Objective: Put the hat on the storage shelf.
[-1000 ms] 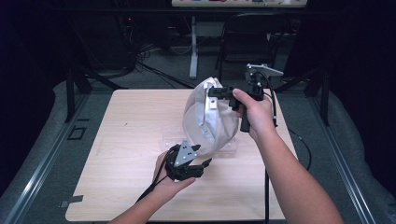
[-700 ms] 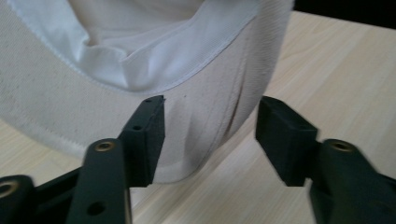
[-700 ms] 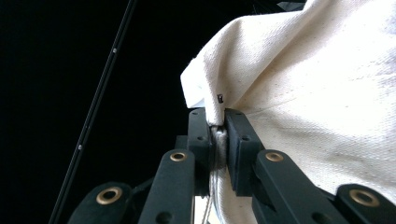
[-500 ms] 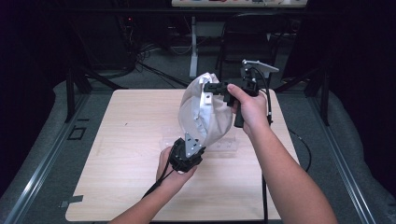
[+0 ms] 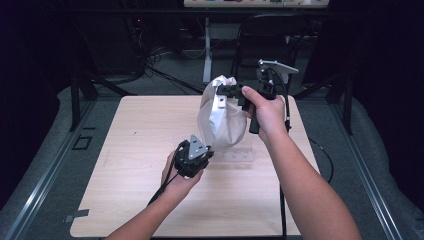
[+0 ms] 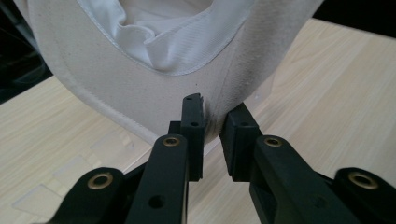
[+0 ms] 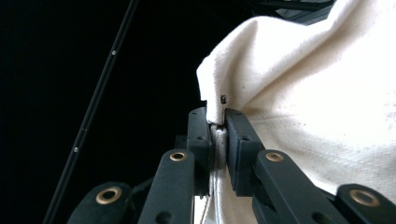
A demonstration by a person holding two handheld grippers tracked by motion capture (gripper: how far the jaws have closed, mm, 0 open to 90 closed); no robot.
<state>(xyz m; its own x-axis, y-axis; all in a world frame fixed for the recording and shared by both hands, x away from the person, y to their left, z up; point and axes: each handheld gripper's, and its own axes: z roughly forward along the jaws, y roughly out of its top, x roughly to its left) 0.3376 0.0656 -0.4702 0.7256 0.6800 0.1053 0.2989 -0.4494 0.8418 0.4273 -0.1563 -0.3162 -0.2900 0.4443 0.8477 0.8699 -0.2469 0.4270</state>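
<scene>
A cream cloth bag [image 5: 220, 120] with a white lining hangs in the air over the far middle of the pale wooden desk [image 5: 125, 165]. The right claw [image 7: 217, 140], held high, is clamped on a folded edge of the cloth at its top. The left claw [image 6: 212, 135], lower and nearer the person, has its jaws narrowly parted around the bag's lower hem, one jaw in front of the fabric. A clear plastic stand [image 5: 239, 156] sits on the desk just under the bag.
</scene>
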